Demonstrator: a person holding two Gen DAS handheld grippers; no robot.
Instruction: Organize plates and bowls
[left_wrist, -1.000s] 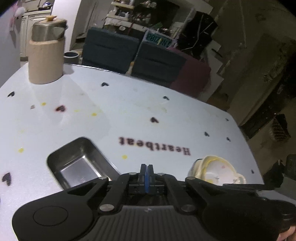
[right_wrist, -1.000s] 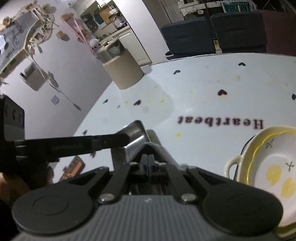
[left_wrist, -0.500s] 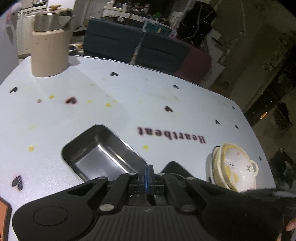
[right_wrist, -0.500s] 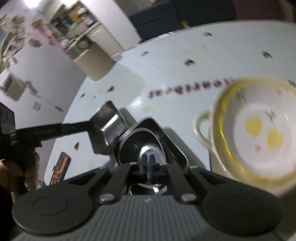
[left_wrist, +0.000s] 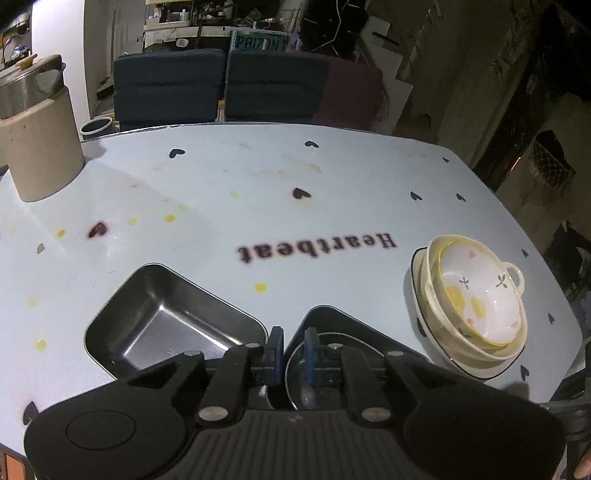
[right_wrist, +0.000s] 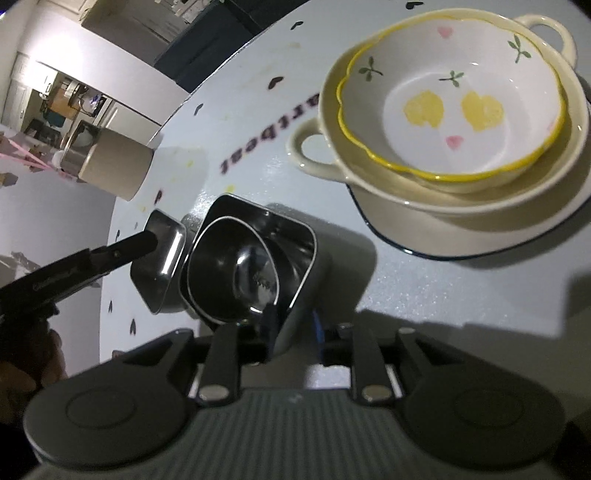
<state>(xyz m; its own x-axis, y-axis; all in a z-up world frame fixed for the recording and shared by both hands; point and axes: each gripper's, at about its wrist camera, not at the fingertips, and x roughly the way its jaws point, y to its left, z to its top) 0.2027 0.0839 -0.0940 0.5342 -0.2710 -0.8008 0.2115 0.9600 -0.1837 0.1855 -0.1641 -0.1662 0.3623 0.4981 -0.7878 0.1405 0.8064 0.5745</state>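
On the pale desk (left_wrist: 332, 177), printed with small hearts and the word "Heartbeat", a steel tray (left_wrist: 166, 325) lies near the front left, and just to its right sits a second steel tray (right_wrist: 288, 236) with a smaller steel bowl (right_wrist: 236, 273) nested inside it. The left gripper (left_wrist: 293, 352) hovers low above the gap between the two trays, its blue-padded fingers a narrow way apart and holding nothing. The right gripper (right_wrist: 291, 325) is parted a little, its fingers straddling the near wall of the second tray; whether they press on it cannot be told. To the right, a flowered bowl (right_wrist: 450, 110) with a yellow rim sits inside a cream handled bowl (right_wrist: 391, 184), which rests on a dark-rimmed plate (right_wrist: 480, 236). A beige canister (left_wrist: 40, 147) stands at the far left corner.
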